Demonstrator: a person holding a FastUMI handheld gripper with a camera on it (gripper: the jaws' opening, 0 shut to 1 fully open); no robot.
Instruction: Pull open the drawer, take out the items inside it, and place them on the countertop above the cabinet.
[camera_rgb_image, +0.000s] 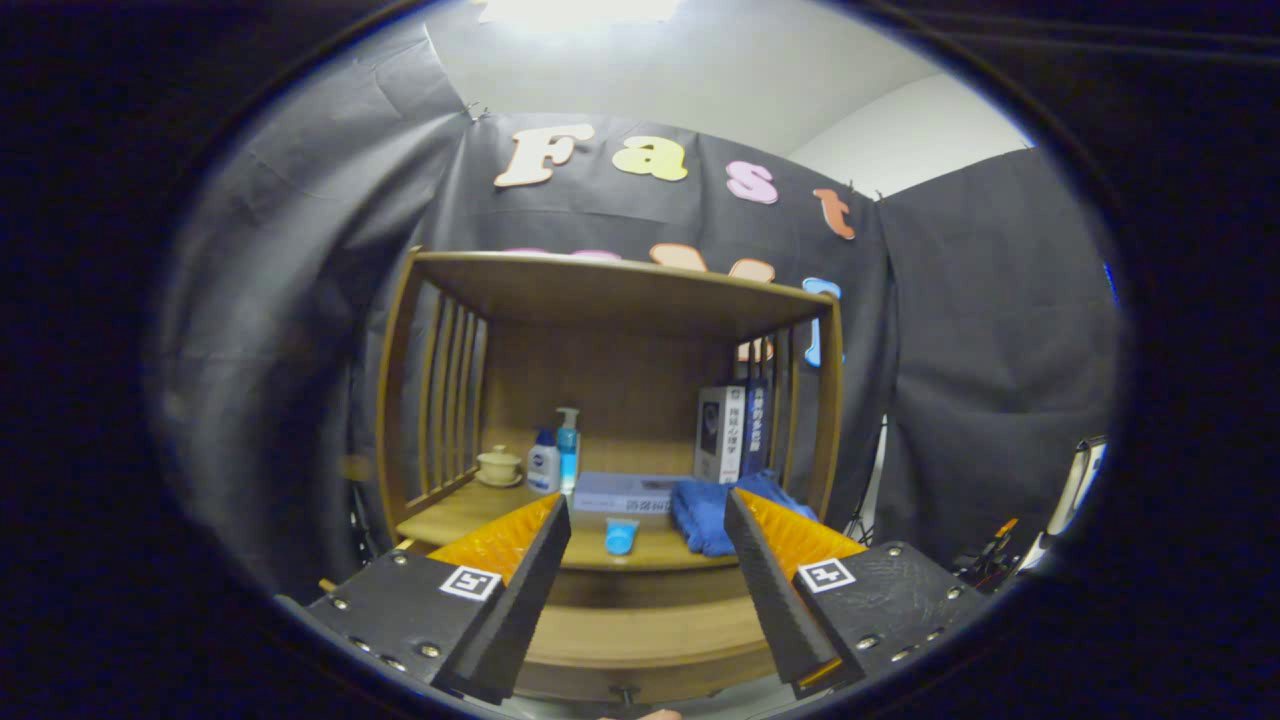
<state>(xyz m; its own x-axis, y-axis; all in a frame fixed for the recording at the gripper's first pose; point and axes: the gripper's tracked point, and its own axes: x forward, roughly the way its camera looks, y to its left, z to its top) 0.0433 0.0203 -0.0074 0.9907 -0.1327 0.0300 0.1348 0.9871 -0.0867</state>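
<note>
A wooden cabinet (610, 300) with slatted sides stands ahead against the booth wall. Its countertop (455, 515) carries a small blue tube (621, 537) lying near the front edge, just beyond and between my fingers. Under the countertop runs the drawer front (640, 640), with a small dark knob (625, 692) low between the finger bases. The drawer's inside is hidden. My gripper (647, 500) is open, its fingers spread wide with nothing between them, held in front of the cabinet and apart from it.
On the countertop stand a cup on a saucer (499, 466), two pump bottles (556, 458), a flat box (625, 492), a crumpled blue cloth (705, 520) and upright books (733, 433). A roof board closes the space above. Stands and gear sit right of the cabinet.
</note>
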